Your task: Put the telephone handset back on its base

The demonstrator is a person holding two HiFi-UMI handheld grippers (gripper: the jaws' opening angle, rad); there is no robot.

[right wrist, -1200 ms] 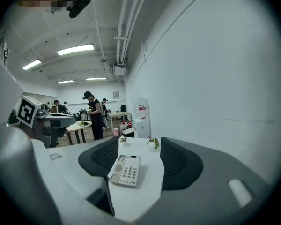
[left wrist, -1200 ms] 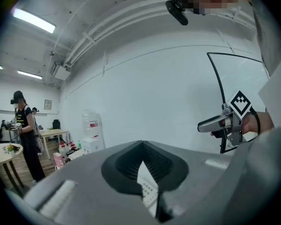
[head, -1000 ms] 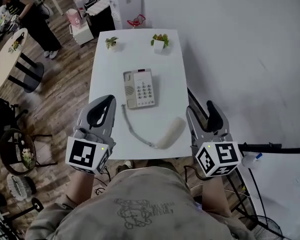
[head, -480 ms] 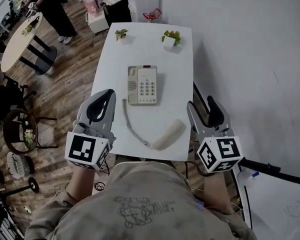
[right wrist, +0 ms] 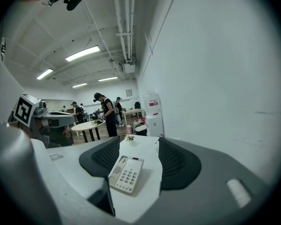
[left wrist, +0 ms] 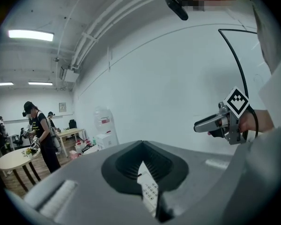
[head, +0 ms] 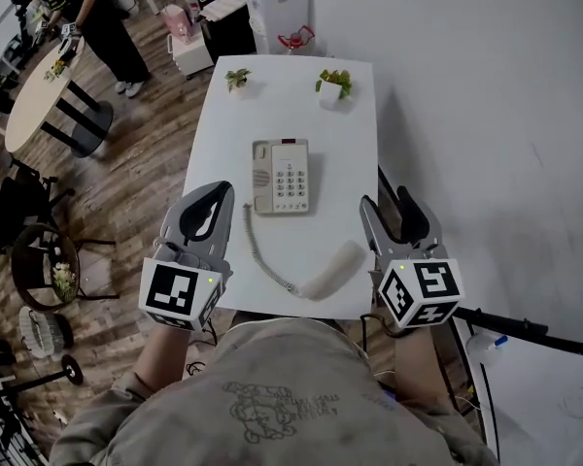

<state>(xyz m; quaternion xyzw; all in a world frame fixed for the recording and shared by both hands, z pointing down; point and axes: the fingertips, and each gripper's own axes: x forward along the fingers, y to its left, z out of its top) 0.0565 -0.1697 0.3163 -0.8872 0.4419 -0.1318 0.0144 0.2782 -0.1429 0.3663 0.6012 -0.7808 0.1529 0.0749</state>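
Hovering at the near edge of the white table (head: 214,134), both tools empty. Right gripper (head: 387,204) held wide open, nothing between the jaws, only a view past them to the phone base (head: 282,176). Left gripper (head: 217,192) pinched closed at the tips, holding nothing.

Spotting the handset (head: 332,268) off its cradle, lying slantwise on the table near the front edge, just beside the right gripper and well apart from the base. Trailing from its lower end, a coiled cord (head: 262,252), running back to the base's near left corner.

Probably light, hard moulded plastic: stiff, smooth and rounded, so likely to slide or roll in a loose pinch. Best taken across the slim middle of the grip, clear of the bulging ends. Worth expecting a springy tug from the cord on the lift. Nothing very fragile here, by the look of it, though worth setting down square into the cradle on the base's left side.
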